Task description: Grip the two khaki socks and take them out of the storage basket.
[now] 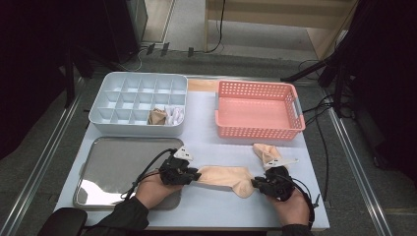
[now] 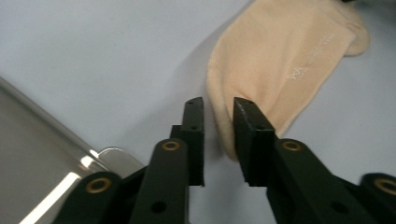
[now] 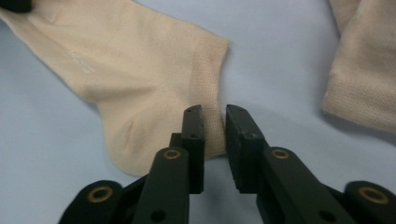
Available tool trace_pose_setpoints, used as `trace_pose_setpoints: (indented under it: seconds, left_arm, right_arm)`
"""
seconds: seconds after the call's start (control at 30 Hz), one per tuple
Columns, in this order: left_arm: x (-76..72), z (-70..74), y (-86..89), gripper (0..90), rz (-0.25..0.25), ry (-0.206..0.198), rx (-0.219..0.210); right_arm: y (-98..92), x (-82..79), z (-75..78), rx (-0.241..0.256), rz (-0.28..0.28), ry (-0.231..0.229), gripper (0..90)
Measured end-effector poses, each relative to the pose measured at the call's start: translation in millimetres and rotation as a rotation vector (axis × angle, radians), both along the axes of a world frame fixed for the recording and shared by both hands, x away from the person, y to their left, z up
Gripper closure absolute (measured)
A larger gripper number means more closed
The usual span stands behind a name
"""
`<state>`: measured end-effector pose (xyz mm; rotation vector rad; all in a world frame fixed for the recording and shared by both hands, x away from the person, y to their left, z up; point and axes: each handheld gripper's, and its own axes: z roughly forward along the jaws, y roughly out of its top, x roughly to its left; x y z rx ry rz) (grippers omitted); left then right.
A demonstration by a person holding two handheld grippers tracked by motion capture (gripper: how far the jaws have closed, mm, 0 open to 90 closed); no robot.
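Sock (image 1: 223, 176) at table's six o'clock: limp, light. Left gripper (image 1: 194, 175) and right gripper (image 1: 255, 184) jaws slightly open, straddling opposite ends; best pinched there.

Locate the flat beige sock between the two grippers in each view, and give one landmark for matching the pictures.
High view: the sock lies low and centre on the table, between the left gripper and the right gripper.
Left gripper view: upper right, its near end between the open jaws.
Right gripper view: upper left, its ribbed cuff edge between the open jaws.
Shared landmark: the sock's faint printed logo, seen in both gripper views.
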<state>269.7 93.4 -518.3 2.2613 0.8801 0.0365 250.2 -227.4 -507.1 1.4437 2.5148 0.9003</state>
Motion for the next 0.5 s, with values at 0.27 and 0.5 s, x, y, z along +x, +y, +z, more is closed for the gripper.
trace_pose_setpoints:
  seconds: [0.27, 0.5]
  left_arm:
    - [-0.4, 0.6, 0.8, 87.9, -0.005, 0.004, -0.006]
    - [0.3, -0.7, 1.1, 88.3, -0.012, 0.009, -0.004]
  right_arm:
    - [-4.0, 2.9, 1.4, 0.013, -0.02, 0.032, 85.8]
    - [-14.3, 8.0, 2.5, 0.022, -0.05, 0.033, 86.4]
